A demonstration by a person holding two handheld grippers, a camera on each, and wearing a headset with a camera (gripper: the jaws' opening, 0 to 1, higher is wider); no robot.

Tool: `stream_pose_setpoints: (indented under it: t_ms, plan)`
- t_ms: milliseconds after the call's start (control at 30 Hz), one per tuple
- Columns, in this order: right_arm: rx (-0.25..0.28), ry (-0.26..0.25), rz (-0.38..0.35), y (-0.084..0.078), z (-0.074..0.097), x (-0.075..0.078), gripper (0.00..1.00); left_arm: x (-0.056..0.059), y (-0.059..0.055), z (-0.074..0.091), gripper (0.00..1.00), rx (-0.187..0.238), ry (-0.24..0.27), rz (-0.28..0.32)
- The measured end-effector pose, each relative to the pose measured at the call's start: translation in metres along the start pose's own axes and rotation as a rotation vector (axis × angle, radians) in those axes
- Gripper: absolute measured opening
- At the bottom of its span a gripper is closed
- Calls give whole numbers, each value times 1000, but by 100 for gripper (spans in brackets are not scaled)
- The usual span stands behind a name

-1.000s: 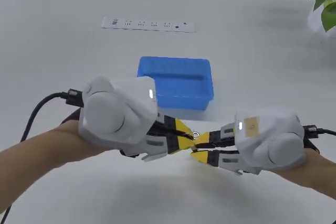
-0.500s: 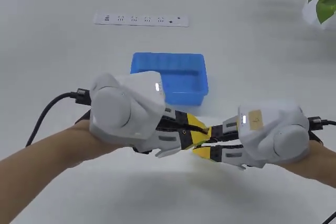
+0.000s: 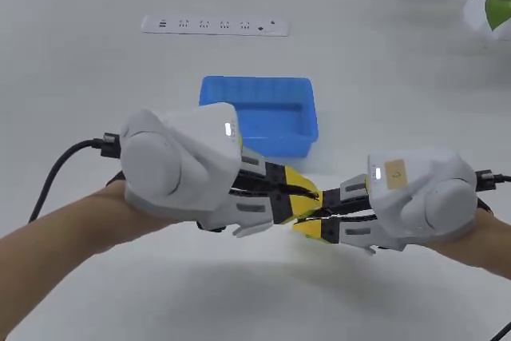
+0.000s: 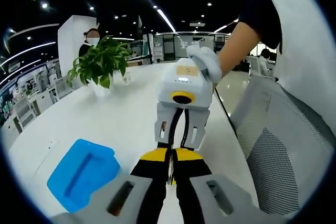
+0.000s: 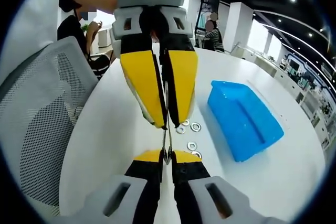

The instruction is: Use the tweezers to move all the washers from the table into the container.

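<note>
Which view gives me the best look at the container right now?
Head view: the container sits open side up, its inside visible, one near corner behind the left gripper. The right gripper view shows it obliquely; the left gripper view, small and low.

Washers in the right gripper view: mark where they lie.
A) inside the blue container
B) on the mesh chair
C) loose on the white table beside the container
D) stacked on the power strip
C: the washers lie flat on the white table, apart from the blue container.
</note>
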State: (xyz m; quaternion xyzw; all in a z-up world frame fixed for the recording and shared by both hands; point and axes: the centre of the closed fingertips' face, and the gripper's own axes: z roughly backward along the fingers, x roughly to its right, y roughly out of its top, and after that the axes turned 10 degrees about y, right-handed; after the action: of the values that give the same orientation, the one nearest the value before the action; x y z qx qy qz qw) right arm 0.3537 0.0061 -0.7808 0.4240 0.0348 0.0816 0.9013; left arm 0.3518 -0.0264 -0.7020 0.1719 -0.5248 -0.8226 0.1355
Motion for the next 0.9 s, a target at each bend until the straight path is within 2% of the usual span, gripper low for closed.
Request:
stream_pose_setpoints:
  t_ms: [133,333,633,900]
  plan:
    - [0,2,2,0,0,-2,7,0,-1,1,10,-1,-1,-3]
    - [5,4,-7,0,0,-1,7,0,-4,4,10,-11,-6,-21]
    - [9,6,-15,0,0,-2,8,1,-5,4,6,-15,-18,-39]
    - [-5,0,3,2,-2,-3,8,4,-6,7,5,-32,-25,-85]
